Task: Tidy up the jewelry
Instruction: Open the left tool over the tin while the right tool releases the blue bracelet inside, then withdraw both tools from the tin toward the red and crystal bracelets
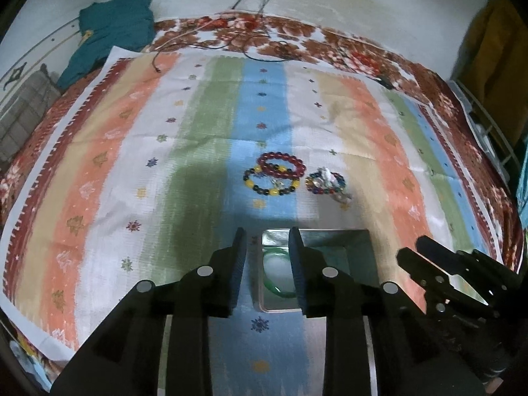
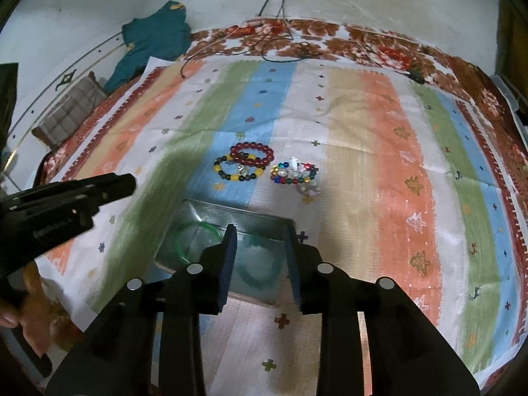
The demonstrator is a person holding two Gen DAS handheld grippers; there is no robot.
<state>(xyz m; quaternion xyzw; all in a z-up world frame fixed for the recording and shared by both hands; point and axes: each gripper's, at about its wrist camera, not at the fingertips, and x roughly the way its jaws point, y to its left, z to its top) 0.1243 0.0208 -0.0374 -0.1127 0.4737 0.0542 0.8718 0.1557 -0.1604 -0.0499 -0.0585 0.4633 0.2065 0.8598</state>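
Observation:
A clear box (image 1: 359,257) (image 2: 198,213) lies on the striped cloth and holds a green bangle (image 1: 275,288) (image 2: 186,242). Beyond it lie a red bead bracelet (image 1: 283,161) (image 2: 254,151), a yellow-and-dark bead bracelet (image 1: 264,186) (image 2: 234,171) and a multicoloured bracelet with white charms (image 1: 325,181) (image 2: 293,173). My left gripper (image 1: 267,241) is open and empty above the box's left part. My right gripper (image 2: 259,234) is open and empty over the box's near right side. Each gripper shows in the other's view, the right one (image 1: 439,264) and the left one (image 2: 99,188).
The striped cloth (image 1: 132,165) (image 2: 396,165) covers a floral bedspread (image 1: 346,49). A teal garment (image 1: 112,33) (image 2: 155,39) and cables (image 1: 250,43) lie at the far edge by the wall. A folded grey cloth (image 2: 69,105) lies far left.

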